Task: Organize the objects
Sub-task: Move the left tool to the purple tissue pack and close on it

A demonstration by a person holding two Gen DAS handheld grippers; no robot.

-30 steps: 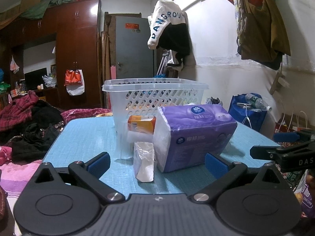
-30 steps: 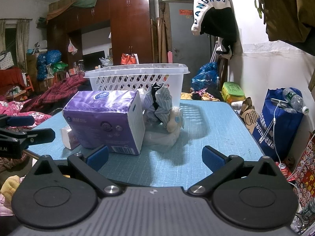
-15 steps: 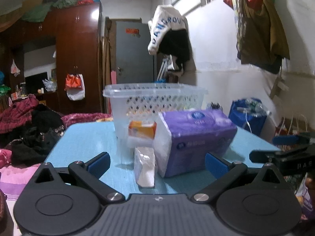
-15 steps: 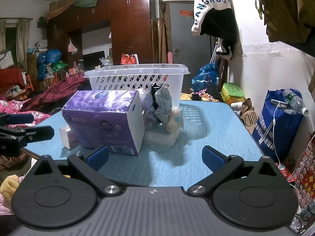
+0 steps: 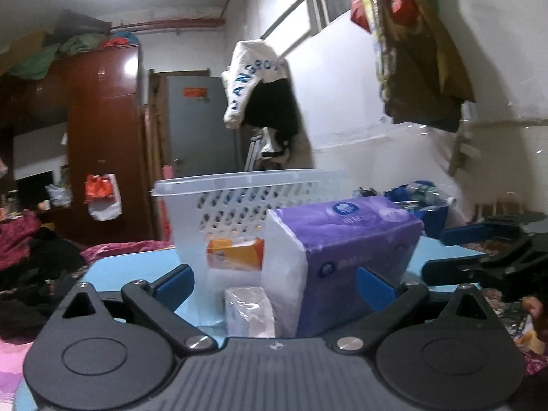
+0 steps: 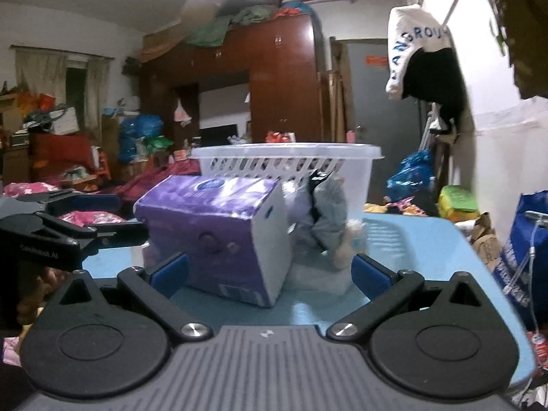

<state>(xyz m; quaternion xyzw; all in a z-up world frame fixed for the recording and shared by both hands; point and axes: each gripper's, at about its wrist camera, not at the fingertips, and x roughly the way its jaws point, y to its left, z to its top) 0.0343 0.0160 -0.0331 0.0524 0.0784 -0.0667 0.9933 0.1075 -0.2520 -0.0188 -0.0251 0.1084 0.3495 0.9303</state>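
Observation:
A purple tissue pack [image 5: 346, 253] [image 6: 215, 233] stands on the blue table [image 5: 130, 267] in front of a white perforated basket [image 5: 239, 198] [image 6: 287, 161]. An orange box [image 5: 236, 251] and a small clear-wrapped tissue packet [image 5: 250, 311] lie left of it. A bag of striped cloth and a plush [image 6: 325, 219] lies right of the pack in the right wrist view. My left gripper [image 5: 275, 281] is open, close to the small packet and the pack. My right gripper [image 6: 270, 270] is open, close before the pack.
A blue bag with bottles [image 6: 527, 246] stands right of the table. Clothes hang on the wall [image 5: 260, 99]. Piled clothes and bedding [image 6: 68, 205] lie to the left. Brown wardrobes [image 6: 281, 85] stand behind the basket.
Both grippers have moved forward toward the purple pack, which now looks larger in both views. Both views tilted upward. Jaws stayed open.

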